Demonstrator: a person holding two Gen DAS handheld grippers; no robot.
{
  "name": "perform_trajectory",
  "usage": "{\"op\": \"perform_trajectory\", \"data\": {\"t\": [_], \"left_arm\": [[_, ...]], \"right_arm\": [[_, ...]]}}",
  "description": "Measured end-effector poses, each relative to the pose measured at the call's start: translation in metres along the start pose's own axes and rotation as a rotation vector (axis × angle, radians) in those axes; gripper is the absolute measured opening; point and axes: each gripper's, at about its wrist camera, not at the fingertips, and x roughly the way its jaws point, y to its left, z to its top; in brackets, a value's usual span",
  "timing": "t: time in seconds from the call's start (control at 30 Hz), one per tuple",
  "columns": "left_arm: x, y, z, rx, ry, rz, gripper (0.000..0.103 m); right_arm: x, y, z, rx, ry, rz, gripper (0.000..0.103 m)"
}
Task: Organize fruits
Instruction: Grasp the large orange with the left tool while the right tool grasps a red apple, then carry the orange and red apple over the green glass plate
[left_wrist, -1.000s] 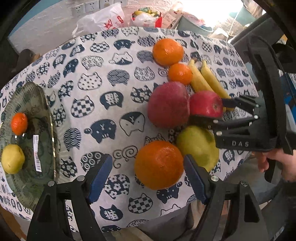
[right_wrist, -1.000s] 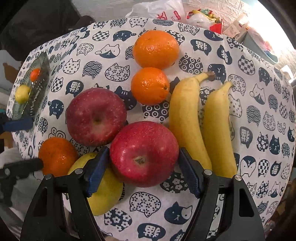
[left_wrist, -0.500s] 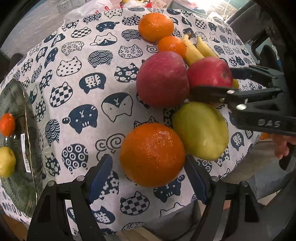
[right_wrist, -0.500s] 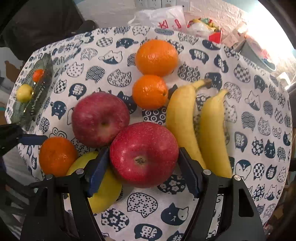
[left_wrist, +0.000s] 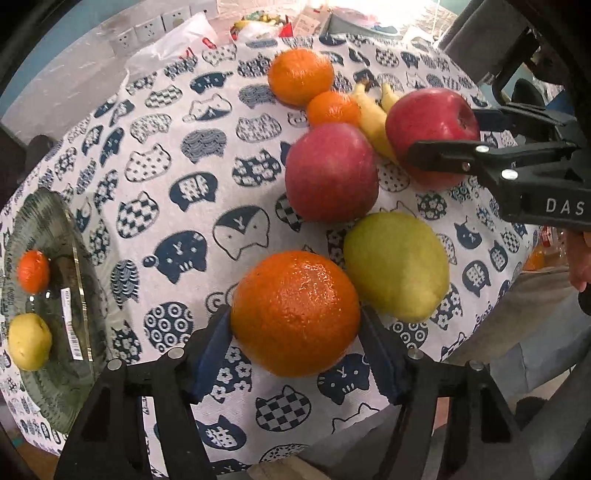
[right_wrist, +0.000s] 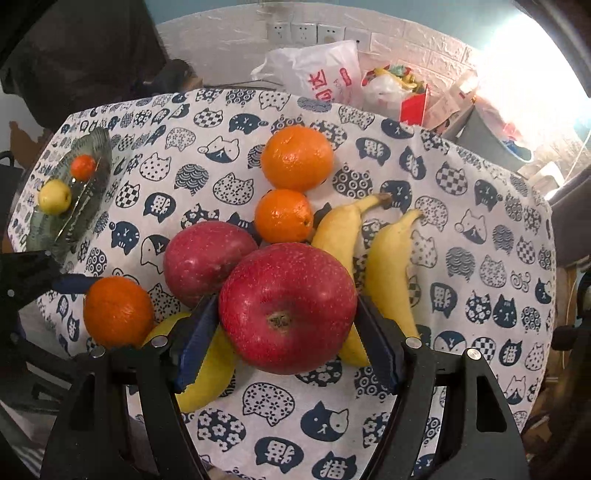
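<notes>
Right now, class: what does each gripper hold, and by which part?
Left gripper: the big orange, by its sides. Right gripper: the red apple, by its sides.

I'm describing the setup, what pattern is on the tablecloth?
White tablecloth with navy cat-head prints, clearest in the right wrist view.

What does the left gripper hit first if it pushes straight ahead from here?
The left gripper is shut on the orange. Pushed forward, the orange would probably meet the yellow-green fruit touching its right side, then the dark red apple.
</notes>
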Motion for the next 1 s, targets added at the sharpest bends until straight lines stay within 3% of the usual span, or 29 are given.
{"op": "perform_trajectory", "data": {"t": [0.6,1.0], "left_arm": [[-0.060,0.012,0.001,-0.065,-0.150,-0.001,0.070],[-0.098,0.026,0.001,-0.091,-0.262,0.039,0.070]], "right_arm": [[-0.042,0.006,0.015,0.004,-0.118,0.004,0.074],[-0.074,0.020,0.028,-0.039,-0.201,0.004,0.074]]}}
